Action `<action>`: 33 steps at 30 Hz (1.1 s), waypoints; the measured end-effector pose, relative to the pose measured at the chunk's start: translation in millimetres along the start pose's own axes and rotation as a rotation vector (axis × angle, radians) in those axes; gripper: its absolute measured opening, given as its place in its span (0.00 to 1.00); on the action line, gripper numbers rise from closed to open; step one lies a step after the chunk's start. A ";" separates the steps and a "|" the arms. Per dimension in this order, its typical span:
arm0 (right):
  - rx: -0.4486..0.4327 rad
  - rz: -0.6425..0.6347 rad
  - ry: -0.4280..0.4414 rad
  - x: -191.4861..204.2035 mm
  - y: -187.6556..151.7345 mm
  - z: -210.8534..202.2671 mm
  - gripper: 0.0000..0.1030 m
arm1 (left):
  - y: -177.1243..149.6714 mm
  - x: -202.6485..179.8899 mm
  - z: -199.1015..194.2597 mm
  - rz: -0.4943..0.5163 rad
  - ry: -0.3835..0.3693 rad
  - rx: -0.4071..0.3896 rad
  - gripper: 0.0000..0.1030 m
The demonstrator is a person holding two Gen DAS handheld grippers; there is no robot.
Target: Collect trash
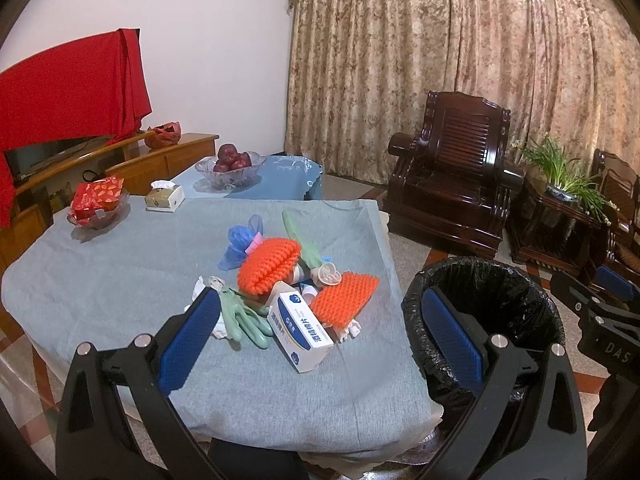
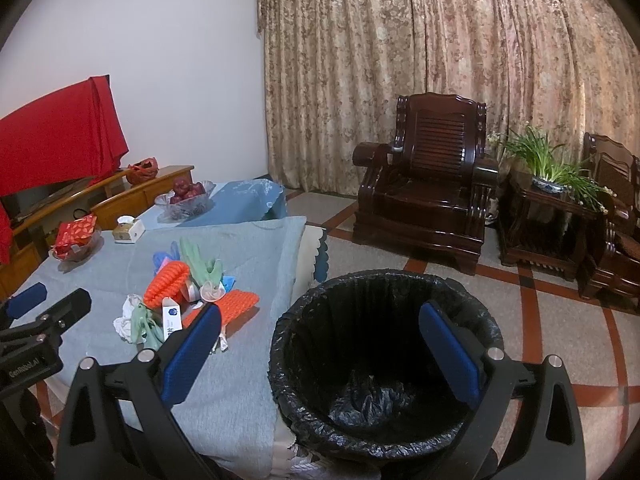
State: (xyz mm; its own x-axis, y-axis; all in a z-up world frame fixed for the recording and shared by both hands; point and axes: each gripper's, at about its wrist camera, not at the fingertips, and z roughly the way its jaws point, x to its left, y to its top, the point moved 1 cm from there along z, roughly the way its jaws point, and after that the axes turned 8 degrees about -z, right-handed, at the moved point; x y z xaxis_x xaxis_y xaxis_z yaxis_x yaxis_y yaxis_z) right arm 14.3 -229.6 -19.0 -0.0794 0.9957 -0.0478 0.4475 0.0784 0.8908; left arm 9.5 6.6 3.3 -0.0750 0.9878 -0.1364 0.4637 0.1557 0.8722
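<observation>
The left gripper [image 1: 320,332] hangs above the near part of a table draped in a grey cloth [image 1: 120,280], its blue-padded fingers [image 1: 188,340] spread wide with nothing between them. Just ahead of it lies the trash pile: a white and blue box with Chinese print [image 1: 302,326] nearest, a pale green rubber glove [image 1: 244,320] next to the left pad, crumpled white tissue [image 1: 198,286] behind that glove, two orange foam nets [image 1: 268,264], a blue plastic wrapper [image 1: 240,242] and a second green glove [image 1: 304,240] farther out. Nothing lies between the open fingers and the box.

The right gripper [image 2: 320,340] is likewise spread wide and holds nothing. It hovers over the mouth of a bin lined with a black bag [image 2: 384,364], which stands on the floor just beside the table edge; the right pad sits over the bin's opening, the left pad over the table corner, close to the pile. In the bin only the crumpled bag is visible.

Beyond the pile, well away from both tools, stand a tissue box [image 1: 164,198], a glass dish of red packets [image 1: 98,206] and a glass bowl of red apples [image 1: 230,166] on a blue cloth. Farther right of the bin are a dark wooden armchair [image 2: 424,184] and a potted plant [image 2: 548,168] on a side table, backed by patterned curtains [image 2: 440,60].
</observation>
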 end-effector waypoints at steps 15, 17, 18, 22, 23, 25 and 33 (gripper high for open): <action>0.016 -0.028 0.089 31.7 7.5 35.8 0.94 | -16.5 47.9 27.3 -0.047 0.060 0.005 0.95; 0.017 -0.038 0.110 41.4 7.5 44.2 0.94 | -14.4 58.2 33.0 -0.045 0.091 0.000 0.95; 0.020 -0.043 0.118 45.3 7.9 48.1 0.94 | -12.2 64.7 37.3 -0.040 0.110 0.002 0.95; 0.027 -0.065 0.168 69.7 4.0 70.9 0.94 | -20.5 86.5 56.3 -0.037 0.150 0.024 0.95; 0.040 -0.074 0.184 78.3 2.1 78.7 0.92 | -24.2 93.5 60.3 -0.051 0.155 0.033 0.95; 0.063 -0.090 0.213 92.7 -0.8 92.5 0.88 | -28.4 106.0 67.6 -0.072 0.162 0.044 0.95; 0.147 -0.145 0.324 138.4 -20.2 133.6 0.76 | -40.1 137.1 98.4 -0.071 0.171 0.079 0.95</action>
State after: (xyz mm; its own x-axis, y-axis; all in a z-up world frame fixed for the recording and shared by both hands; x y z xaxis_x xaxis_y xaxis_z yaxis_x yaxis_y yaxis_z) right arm 113.3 -86.7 -104.0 -0.4180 0.9084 -0.0020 0.5323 0.2467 0.8098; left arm 67.5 136.0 -96.7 -0.2559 0.9605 -0.1091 0.5195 0.2318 0.8224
